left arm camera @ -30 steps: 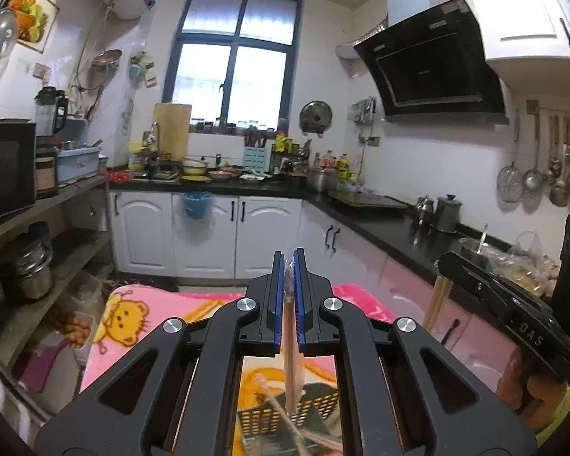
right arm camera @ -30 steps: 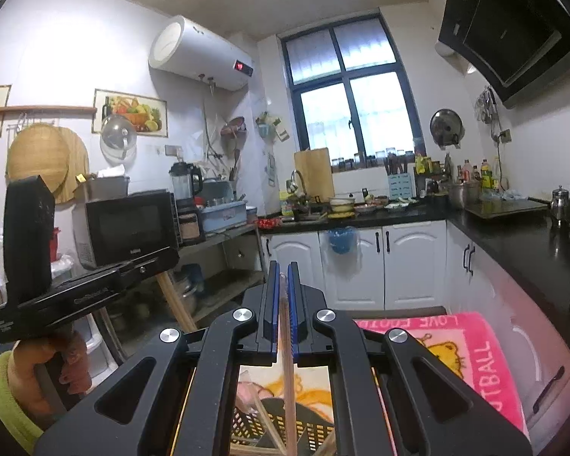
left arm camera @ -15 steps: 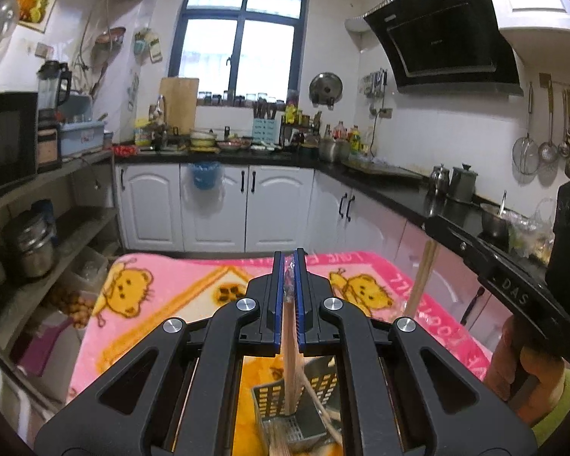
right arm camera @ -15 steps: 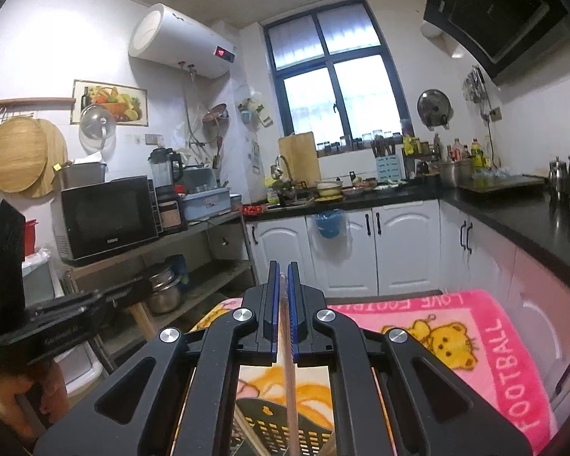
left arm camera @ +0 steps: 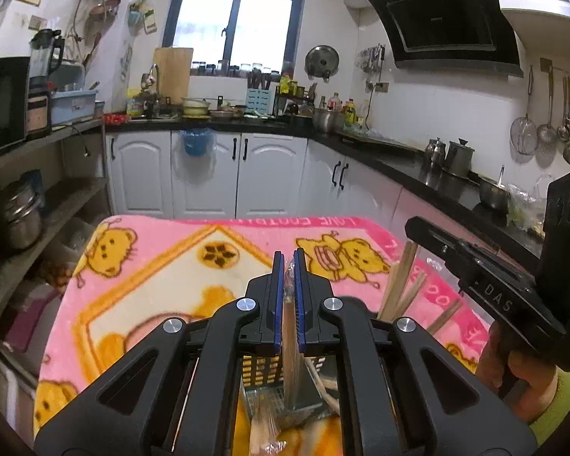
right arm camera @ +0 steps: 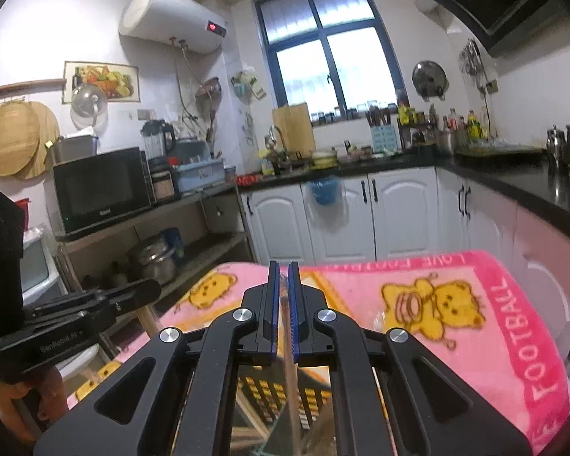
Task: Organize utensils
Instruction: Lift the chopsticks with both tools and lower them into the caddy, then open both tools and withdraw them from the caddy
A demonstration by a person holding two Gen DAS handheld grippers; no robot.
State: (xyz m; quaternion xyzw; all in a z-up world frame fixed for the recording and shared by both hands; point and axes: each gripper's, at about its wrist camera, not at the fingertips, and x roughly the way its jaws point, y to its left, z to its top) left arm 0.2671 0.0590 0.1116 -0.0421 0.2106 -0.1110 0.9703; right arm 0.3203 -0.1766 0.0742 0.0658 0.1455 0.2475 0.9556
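Note:
My left gripper point(left arm camera: 288, 262) is shut on a pair of wrapped wooden chopsticks point(left arm camera: 292, 357) that hang down into a slotted utensil basket point(left arm camera: 264, 374) below the fingers. My right gripper point(right arm camera: 281, 273) is shut on another wrapped chopstick pair point(right arm camera: 290, 387) above the same basket point(right arm camera: 281, 393). The basket stands on a pink bear-print blanket point(left arm camera: 163, 266). The right gripper's body point(left arm camera: 486, 285) shows at the right of the left wrist view, with more chopsticks point(left arm camera: 399, 285) sticking up beside it. The left gripper's body point(right arm camera: 68, 326) shows at the left of the right wrist view.
The blanket point(right arm camera: 456, 311) covers a small table in a kitchen. White cabinets point(left arm camera: 209, 174) and a black counter point(left arm camera: 399, 163) run behind and to the right. A shelf with a microwave point(right arm camera: 102, 190) and pots point(left arm camera: 17, 212) stands at the left.
Both grippers have tilted downward over the last second, so more of the blanket and the basket is in view. Both stay shut on their chopsticks.

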